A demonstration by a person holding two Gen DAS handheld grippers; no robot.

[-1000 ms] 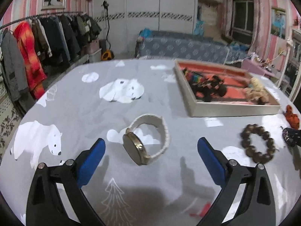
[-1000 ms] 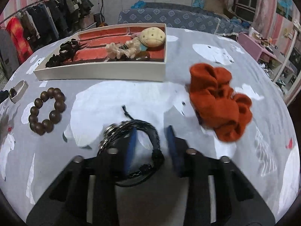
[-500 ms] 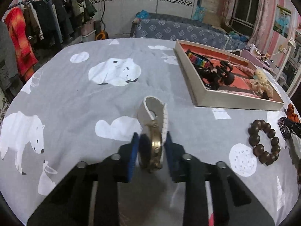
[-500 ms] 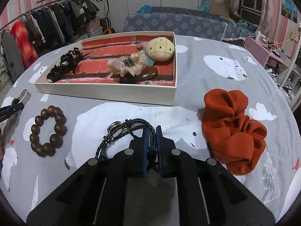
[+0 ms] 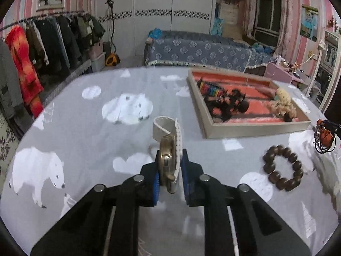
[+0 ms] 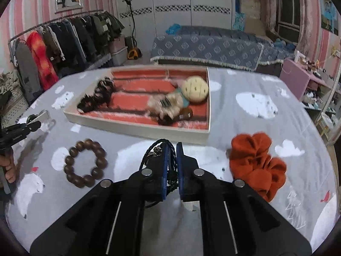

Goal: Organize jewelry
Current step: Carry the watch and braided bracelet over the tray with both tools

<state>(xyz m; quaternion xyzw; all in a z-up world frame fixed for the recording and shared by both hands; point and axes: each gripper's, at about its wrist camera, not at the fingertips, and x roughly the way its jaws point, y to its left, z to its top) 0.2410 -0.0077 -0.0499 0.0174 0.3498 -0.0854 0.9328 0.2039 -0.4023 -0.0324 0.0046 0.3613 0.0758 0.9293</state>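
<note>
Item 1. Left gripper (image 5: 169, 170): jaws closing on the watch (image 5: 170, 162), which stands on edge between the blue pads, gold case pinched, white strap looping up and ahead of the tips. The watch looks clear of the cloth (image 5: 85, 128), though contact under the case cannot be told.

Item 2. Right gripper (image 6: 173, 168): pressed together on a black braided cord bracelet (image 6: 158, 149); its loop fans out to the left of the tips, part hanging below them.

Item 3. Tray (image 6: 136, 125): shallow, pale rim, red lining, already holding dark hair ties, a pale scrunchie and a round cream piece. From the right gripper it lies straight ahead, its near wall just beyond the tips, long axis running across the view. From the left gripper it lies ahead and to the right, long axis angled away. Judgement: the right hand is the nearer; its move is a short lift over the near wall, while the left must swing rightward first.

Item 4. Still on the cloth: bead bracelet (image 6: 86, 163), between the two grippers; orange scrunchie (image 6: 257, 166), right of the right gripper.
</note>
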